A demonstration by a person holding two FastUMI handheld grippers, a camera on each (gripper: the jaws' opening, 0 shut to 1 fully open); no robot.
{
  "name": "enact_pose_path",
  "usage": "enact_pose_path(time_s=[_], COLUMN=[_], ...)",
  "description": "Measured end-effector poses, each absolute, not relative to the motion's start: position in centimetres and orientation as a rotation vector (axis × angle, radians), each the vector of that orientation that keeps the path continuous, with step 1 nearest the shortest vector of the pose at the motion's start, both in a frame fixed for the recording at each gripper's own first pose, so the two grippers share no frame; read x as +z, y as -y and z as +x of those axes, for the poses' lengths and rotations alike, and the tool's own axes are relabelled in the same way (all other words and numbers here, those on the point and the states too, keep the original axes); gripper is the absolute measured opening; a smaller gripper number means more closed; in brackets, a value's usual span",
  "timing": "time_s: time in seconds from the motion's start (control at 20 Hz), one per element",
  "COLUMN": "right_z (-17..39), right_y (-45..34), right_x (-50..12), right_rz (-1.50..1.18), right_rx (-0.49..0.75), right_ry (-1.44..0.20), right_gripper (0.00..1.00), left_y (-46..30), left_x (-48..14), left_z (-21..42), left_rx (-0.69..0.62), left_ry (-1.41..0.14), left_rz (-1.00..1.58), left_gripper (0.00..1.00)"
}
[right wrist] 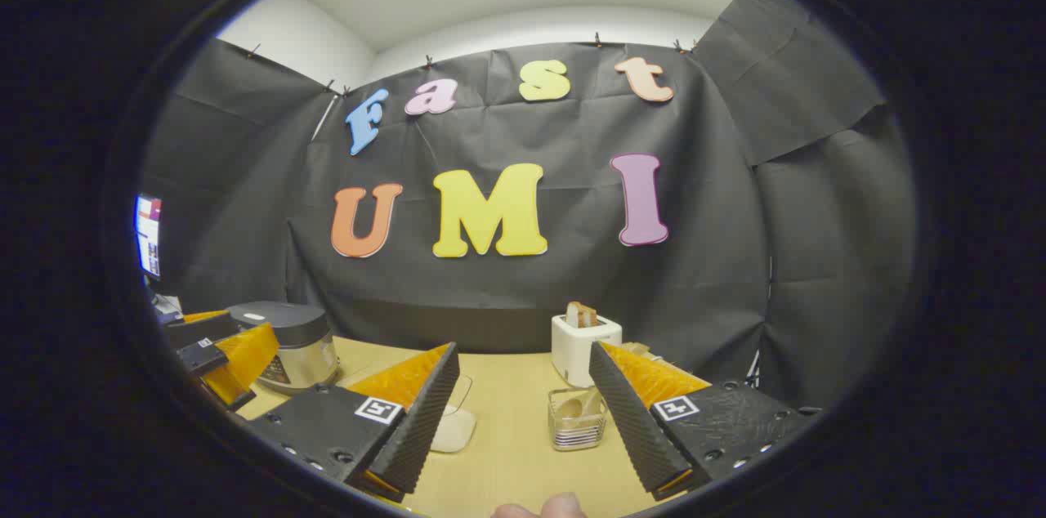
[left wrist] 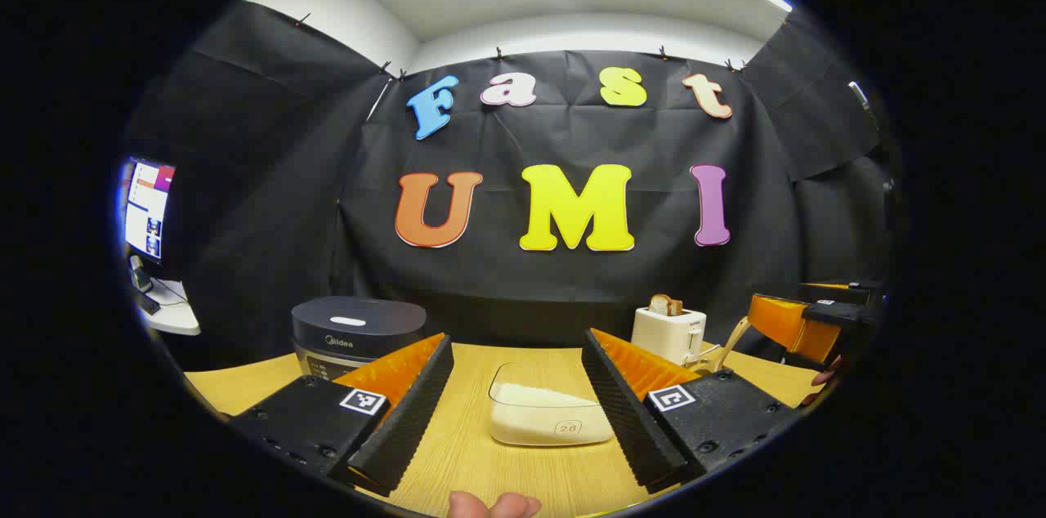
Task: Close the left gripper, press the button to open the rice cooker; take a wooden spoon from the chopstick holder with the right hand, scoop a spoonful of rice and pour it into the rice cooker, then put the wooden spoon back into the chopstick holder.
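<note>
The lid-shut rice cooker (left wrist: 357,336) sits ahead-left of the left gripper (left wrist: 516,420), nearer it than the right gripper (right wrist: 520,418); both gape wide, empty.

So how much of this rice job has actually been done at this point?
Nothing looks done yet. The rice cooker has its lid down. The left gripper is open over the table, with the rice container ahead of it. The right gripper is open too, holding nothing, with the chopstick holder just ahead. Still left: pressing the button, taking the spoon, scooping, pouring and returning it.
</note>
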State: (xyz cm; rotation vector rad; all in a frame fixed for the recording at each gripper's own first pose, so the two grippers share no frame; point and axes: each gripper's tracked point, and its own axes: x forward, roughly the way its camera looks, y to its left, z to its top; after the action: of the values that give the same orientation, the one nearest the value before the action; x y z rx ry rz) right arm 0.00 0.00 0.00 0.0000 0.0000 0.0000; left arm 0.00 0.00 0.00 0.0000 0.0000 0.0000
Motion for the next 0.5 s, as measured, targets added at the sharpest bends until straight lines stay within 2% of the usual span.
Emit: enact_pose_path(time_s=[0.05, 0.35, 0.4, 0.5], right_z=[-0.1, -0.5, -0.5, -0.8], right_y=[0.1, 0.2, 0.1, -0.5], right_x=[0.1, 1.0, 1.1, 1.5], right_rz=[-0.003, -0.024, -0.019, -0.002], right_rx=[-0.007, -0.029, -0.03, -0.023], right_ry=[0.0, 0.01, 0.012, 0.027], right_gripper=[0.95, 0.95, 0.92, 0.95], left_y=[0.0, 0.9, 1.1, 1.3], left_x=[0.1, -0.7, -0.3, 0.2], left_z=[-0.1, 0.2, 0.1, 0.0], left_rx=[0.001, -0.054, -0.063, -0.078], left_ry=[0.0, -0.031, -0.022, -0.005], left_rz=[-0.003, 0.016, 0.02, 0.031], left_gripper=[1.0, 0.99, 0.98, 0.98])
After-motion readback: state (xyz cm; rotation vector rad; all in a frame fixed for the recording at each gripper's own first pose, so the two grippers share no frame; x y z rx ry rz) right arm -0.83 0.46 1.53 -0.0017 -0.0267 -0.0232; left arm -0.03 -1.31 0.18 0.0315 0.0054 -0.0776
